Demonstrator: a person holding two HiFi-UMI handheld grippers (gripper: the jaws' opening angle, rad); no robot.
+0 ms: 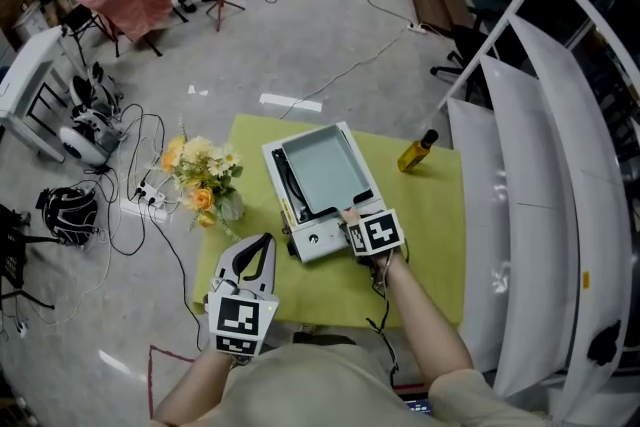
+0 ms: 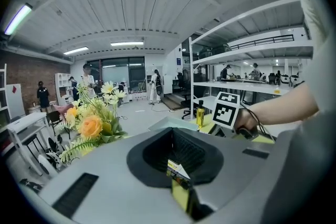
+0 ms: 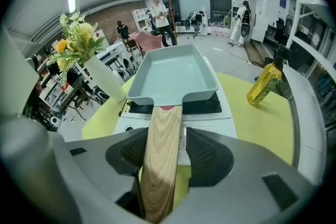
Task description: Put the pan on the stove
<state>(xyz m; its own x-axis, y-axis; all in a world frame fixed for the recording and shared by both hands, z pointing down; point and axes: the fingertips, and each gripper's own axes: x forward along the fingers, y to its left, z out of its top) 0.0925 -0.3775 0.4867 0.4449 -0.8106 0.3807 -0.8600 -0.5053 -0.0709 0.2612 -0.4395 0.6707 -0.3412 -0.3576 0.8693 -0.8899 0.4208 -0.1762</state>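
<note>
A pale blue-grey rectangular pan (image 1: 322,173) sits on the white tabletop stove (image 1: 318,242) on the yellow-green table (image 1: 430,245). In the right gripper view the pan (image 3: 173,73) rests over the black burner top and its wooden handle (image 3: 160,160) runs back between the jaws. My right gripper (image 3: 167,136) is open around the handle, with a gap showing on the right side. From the head view my right gripper (image 1: 352,218) is at the stove's near edge. My left gripper (image 1: 262,241) hovers over the table's near left part, jaws together and empty; in its own view my left gripper (image 2: 176,136) points past the flowers.
A vase of yellow and white flowers (image 1: 203,177) stands at the table's left edge. A yellow oil bottle (image 1: 417,152) stands at the far right corner. White shelving (image 1: 540,215) runs along the right. Cables and gear (image 1: 95,130) lie on the floor to the left.
</note>
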